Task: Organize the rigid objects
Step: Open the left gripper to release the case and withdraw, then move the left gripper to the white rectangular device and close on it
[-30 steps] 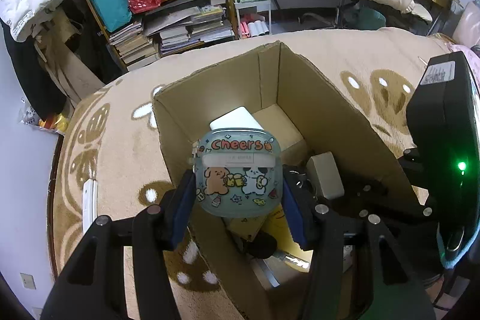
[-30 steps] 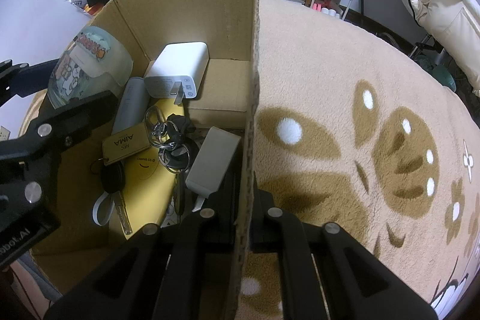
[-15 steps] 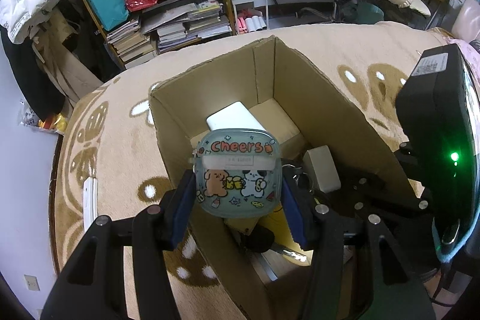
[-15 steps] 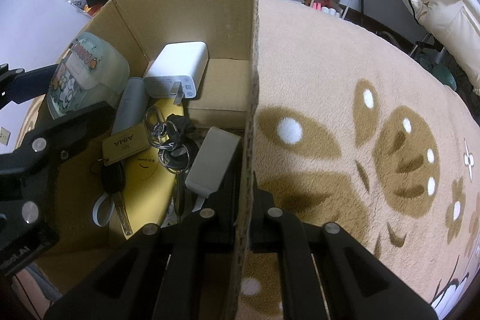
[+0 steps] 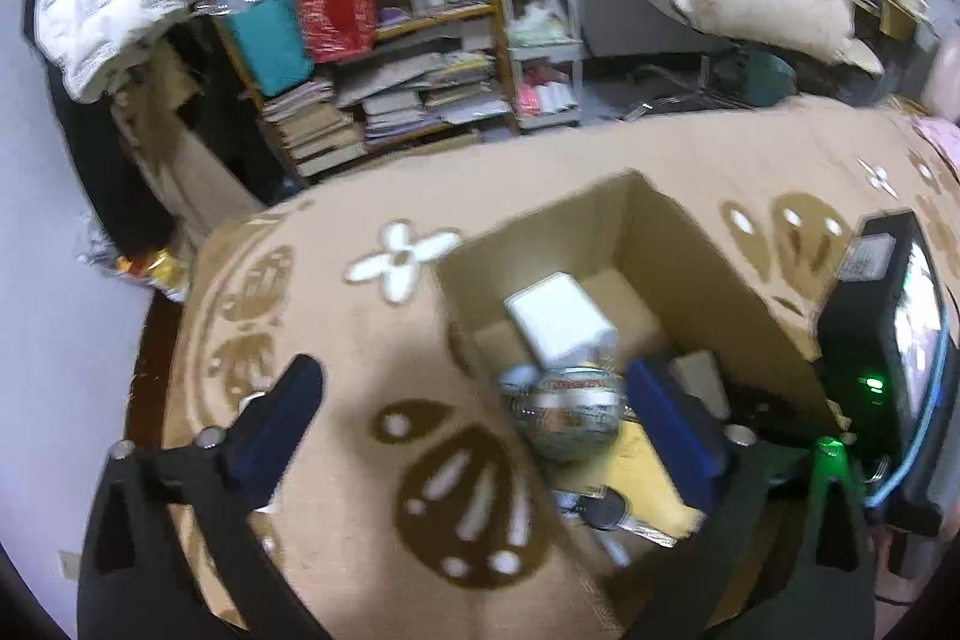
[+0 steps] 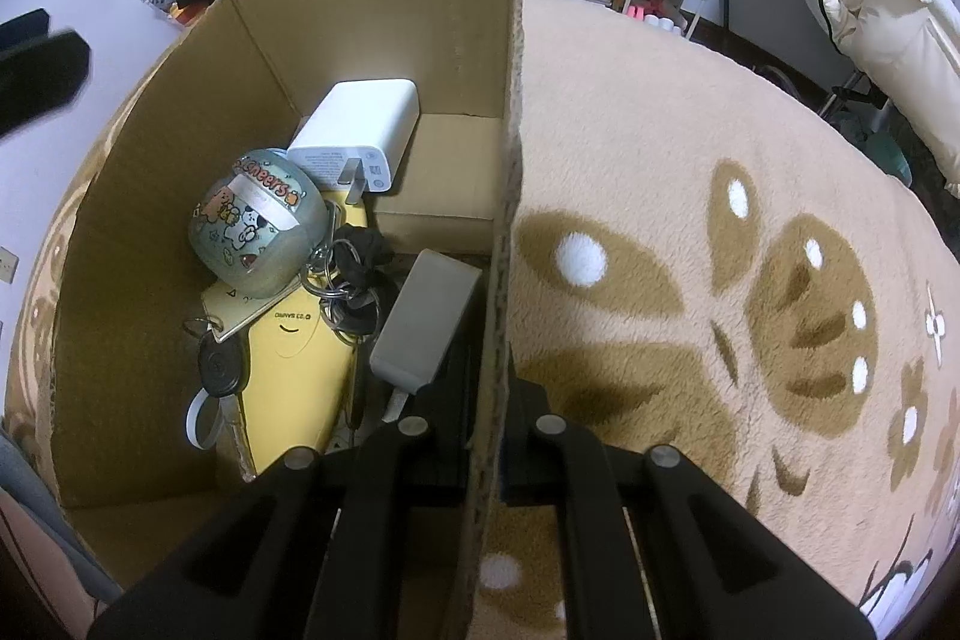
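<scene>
Blue-padded left fingers (image 5: 474, 418) have just opened — the cartoon tin (image 6: 258, 226) now lies released in the cardboard box (image 6: 372, 16), one item stored; right fingers (image 6: 489, 400) clench its wall.

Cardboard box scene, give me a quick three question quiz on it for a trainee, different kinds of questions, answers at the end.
1. True or false: the left gripper holds the cartoon "Cheers" case.
2. Multiple choice: what does the right gripper clamp? A) the white charger B) the wall of the cardboard box C) the bunch of keys
3. Fill in: the case lies in the box, resting partly on a ______ flat item.

Key
1. False. Its jaws have just been opening and stand wide; the case lies loose in the box.
2. B. Its fingers close on the box wall, one on each side.
3. Yellow.
</scene>
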The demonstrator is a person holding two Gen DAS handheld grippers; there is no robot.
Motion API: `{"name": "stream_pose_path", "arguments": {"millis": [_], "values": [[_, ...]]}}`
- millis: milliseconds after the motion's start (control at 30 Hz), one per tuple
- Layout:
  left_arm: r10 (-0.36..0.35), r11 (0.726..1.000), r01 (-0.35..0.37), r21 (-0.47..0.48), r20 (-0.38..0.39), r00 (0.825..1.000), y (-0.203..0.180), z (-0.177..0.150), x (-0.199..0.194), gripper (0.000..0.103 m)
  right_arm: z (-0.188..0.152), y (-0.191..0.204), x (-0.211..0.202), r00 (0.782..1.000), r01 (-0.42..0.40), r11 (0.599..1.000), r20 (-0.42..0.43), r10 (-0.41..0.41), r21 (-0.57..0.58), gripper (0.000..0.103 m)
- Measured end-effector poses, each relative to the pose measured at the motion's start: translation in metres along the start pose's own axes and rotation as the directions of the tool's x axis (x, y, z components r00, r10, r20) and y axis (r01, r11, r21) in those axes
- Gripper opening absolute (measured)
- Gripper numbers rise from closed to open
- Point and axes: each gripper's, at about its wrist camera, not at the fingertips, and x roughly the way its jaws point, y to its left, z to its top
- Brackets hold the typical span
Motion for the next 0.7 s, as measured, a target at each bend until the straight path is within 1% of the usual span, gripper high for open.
{"name": "stream_pose_path", "arguments": {"millis": [67,133,200,333,433,567,700], "values": [[0.007,1.0,-0.007,-0.021,-0.007,1.0,0.014,0.001,0.003,0.102,0.0,0.0,0.0,1.0,0.0,1.0,0.0,0.0,-0.001,0.007],[0.02,0.998,-0.022,-0.063,-0.025,0.999,0.034,0.0,0.008,0.102,0.0,0.001,0.0,1.0,0.001,1.0,0.0,-0.001,-0.002,0.007],[0.019,0.996,-0.022,-0.086,-0.038,0.999,0.049,-0.002,0.013,0.102,0.0,0.0,0.0,1.0,0.0,1.0,0.0,0.0,-0.001,0.007],[0.028,0.994,-0.035,-0.1,-0.073,0.997,0.078,-0.01,0.025,0.102,0.0,0.0,0.001,1.0,-0.001,1.0,-0.004,0.001,0.001,0.007],[0.05,0.992,-0.059,-0.11,-0.09,0.995,0.095,-0.017,0.033,0.102,-0.001,0.001,0.001,1.0,-0.001,1.0,-0.005,0.001,0.001,0.007],[0.043,0.986,-0.062,-0.152,-0.127,0.991,0.117,-0.028,0.048,0.102,-0.001,0.0,0.001,1.0,-0.004,1.0,-0.008,0.004,0.003,0.007],[0.044,0.982,-0.07,-0.177,-0.146,0.988,0.129,-0.04,0.06,0.102,-0.001,-0.001,0.0,1.0,-0.004,1.0,-0.008,0.004,0.002,0.007]]}}
